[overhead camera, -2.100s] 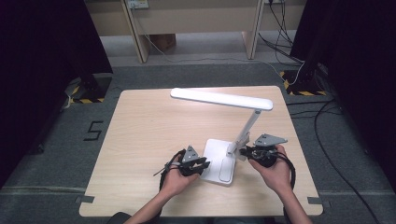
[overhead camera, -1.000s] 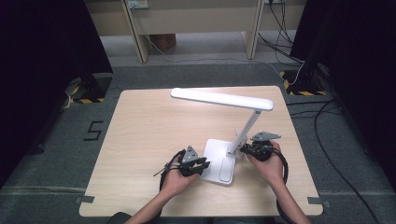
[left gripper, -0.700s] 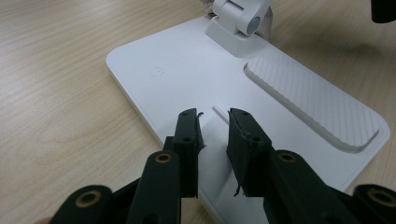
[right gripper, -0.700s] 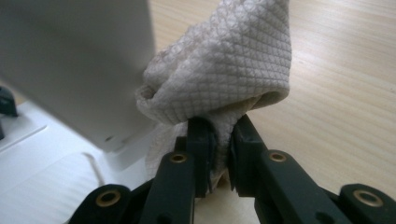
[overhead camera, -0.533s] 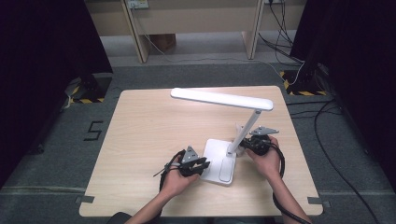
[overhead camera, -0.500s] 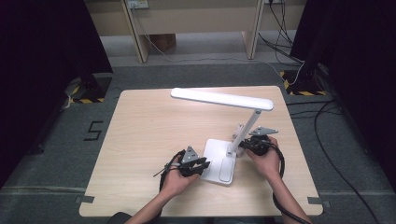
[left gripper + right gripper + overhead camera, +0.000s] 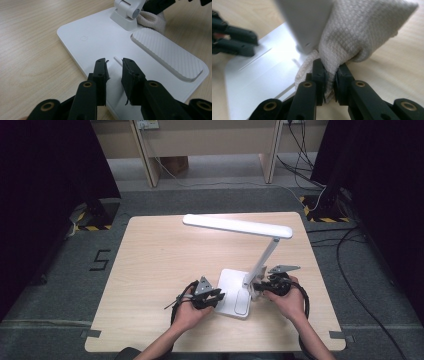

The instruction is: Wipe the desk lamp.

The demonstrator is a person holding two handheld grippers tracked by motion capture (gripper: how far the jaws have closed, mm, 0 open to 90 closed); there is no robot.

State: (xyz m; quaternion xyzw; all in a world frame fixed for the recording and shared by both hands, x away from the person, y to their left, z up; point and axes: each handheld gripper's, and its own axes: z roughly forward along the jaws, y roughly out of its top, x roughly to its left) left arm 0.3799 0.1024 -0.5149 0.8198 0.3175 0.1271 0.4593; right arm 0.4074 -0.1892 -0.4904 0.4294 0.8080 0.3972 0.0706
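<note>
High view: left gripper (image 7: 216, 296), lower centre, rests its slightly parted, empty jaws on the left edge of the white desk lamp (image 7: 238, 291) base. Right of it, right gripper (image 7: 258, 286) is clenched on a white cloth (image 7: 352, 37), pressed against the lamp's arm at its hinge.

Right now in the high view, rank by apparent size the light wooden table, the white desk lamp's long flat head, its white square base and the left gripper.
1. Light wooden table.
2. White lamp's long flat head.
3. White square base.
4. Left gripper, though nearly as wide as the base.
</note>
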